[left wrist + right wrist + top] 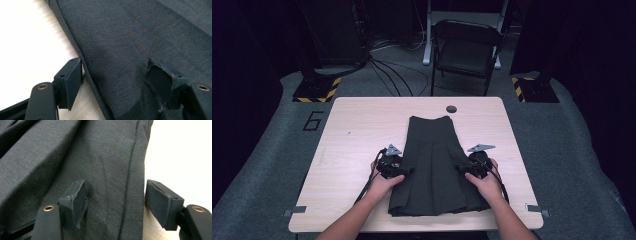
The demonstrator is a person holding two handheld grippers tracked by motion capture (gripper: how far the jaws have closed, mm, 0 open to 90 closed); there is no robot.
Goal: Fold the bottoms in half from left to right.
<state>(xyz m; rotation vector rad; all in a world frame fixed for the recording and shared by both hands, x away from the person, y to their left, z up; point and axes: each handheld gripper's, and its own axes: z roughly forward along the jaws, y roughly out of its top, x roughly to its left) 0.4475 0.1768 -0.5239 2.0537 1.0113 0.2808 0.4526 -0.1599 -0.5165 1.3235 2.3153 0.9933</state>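
Your dark pleated skirt (435,165) lies flat down the middle of the worktop (357,125), waistband away from you and hem toward you. Your left tongs (408,171) sit at its left edge and your right tongs (458,169) at its right edge, each straddling the side seam. In the left gripper view both pads stand wide apart, one on bare wood and the other over the cloth, pinching nothing. The right gripper view reads the same: pads spread, the seam between them, no hold yet.

The risk, as I judge it, is a shallow bite. If you close with one pad still on the wood, you may catch just the top layer and the skirt will peel open as you lift. Uneven closing would also drag one side first and skew the pleats, or slide the whole garment toward the near edge
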